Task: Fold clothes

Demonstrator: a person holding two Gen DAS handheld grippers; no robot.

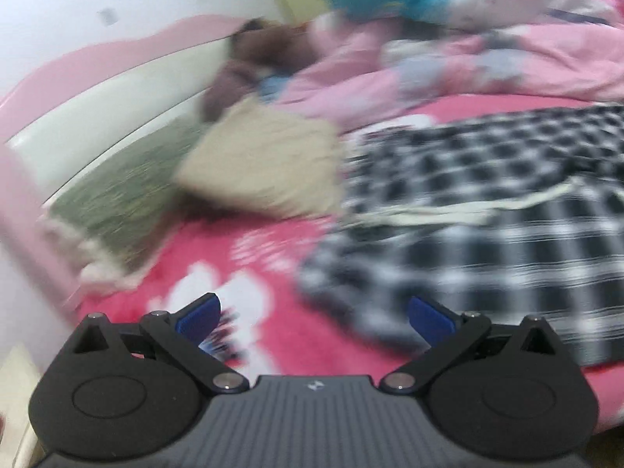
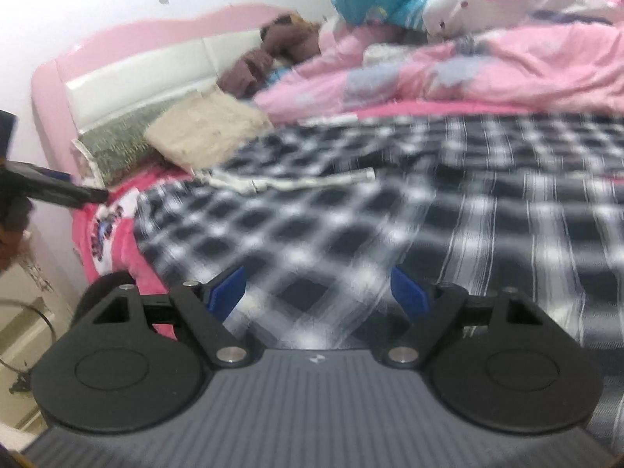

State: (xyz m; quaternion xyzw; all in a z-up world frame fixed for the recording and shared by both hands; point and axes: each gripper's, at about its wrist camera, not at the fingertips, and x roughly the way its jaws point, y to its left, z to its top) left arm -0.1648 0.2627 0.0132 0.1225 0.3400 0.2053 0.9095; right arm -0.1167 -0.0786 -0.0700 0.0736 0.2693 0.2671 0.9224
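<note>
We see the black-and-white checked garment point(image 2: 429, 202) spread flat on the pink bed sheet point(image 1: 202, 249), a pale strip of its edging lying across it. Left gripper point(image 1: 315, 318): fingers spread wide, nothing between them, hovering over bare sheet just left of the garment's edge. Right gripper point(image 2: 318, 292): fingers also spread, poised directly above the checked cloth; we cannot tell whether the pads touch it. Both views are motion-blurred. Beyond the garment: a beige cushion point(image 1: 265, 163), a green cushion point(image 1: 117, 195) by the pink headboard point(image 2: 128, 39), and a rumpled pink quilt point(image 2: 487, 66)
</note>
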